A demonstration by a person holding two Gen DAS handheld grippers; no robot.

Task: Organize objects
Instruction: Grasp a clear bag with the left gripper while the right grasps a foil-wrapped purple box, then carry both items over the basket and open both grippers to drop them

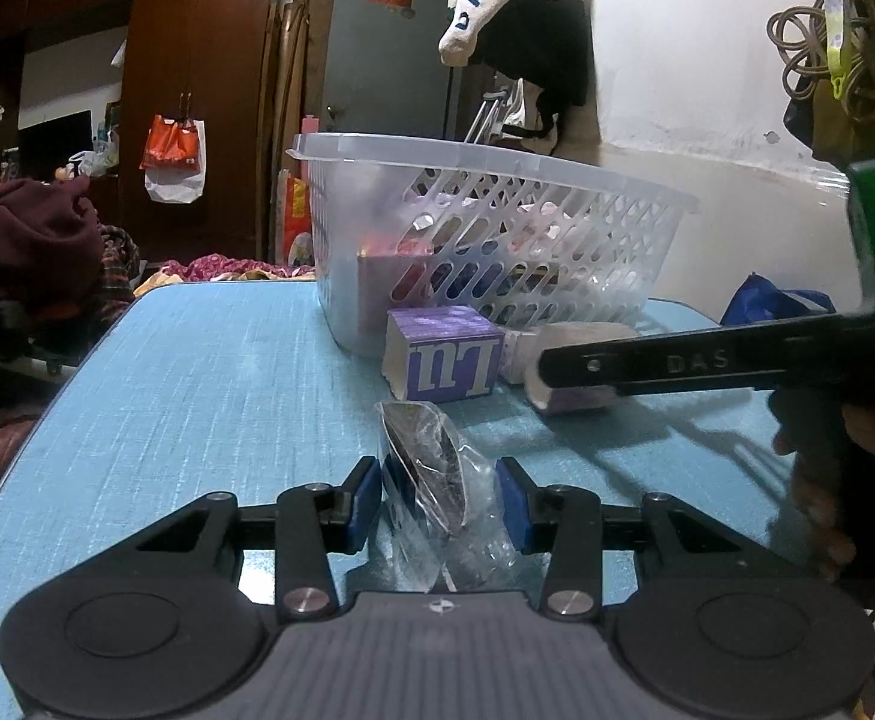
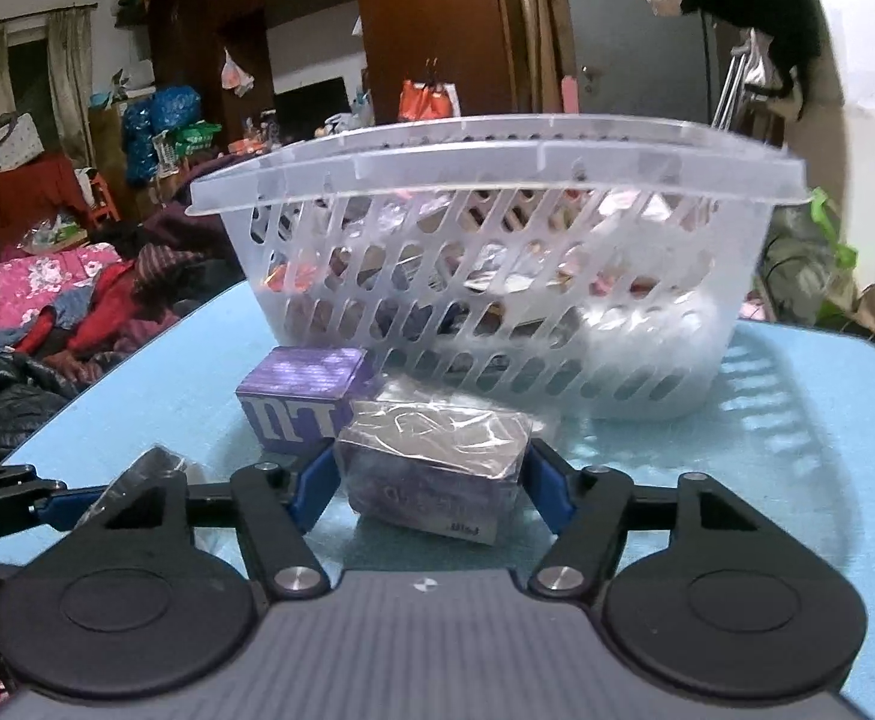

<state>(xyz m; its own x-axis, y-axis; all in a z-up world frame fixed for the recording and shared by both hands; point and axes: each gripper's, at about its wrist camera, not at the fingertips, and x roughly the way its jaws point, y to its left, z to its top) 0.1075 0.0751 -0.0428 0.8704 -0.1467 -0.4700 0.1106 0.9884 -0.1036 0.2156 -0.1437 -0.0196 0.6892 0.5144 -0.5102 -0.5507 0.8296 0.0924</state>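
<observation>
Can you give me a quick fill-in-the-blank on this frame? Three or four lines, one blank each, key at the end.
1. The white slotted basket stands on a ____ table.
2. The left gripper has its fingers around a dark item in a clear ____ wrapper.
3. The right gripper has its fingers around a wrapped ____ box.
4. The purple cube-shaped box stands ____ the basket, on the table.

Missing words: blue; plastic; purple; outside

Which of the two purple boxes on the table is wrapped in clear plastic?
The wrapped purple box between the right tool's fingers; the purple cube behind it, beside the basket, has bare printed faces.
</observation>
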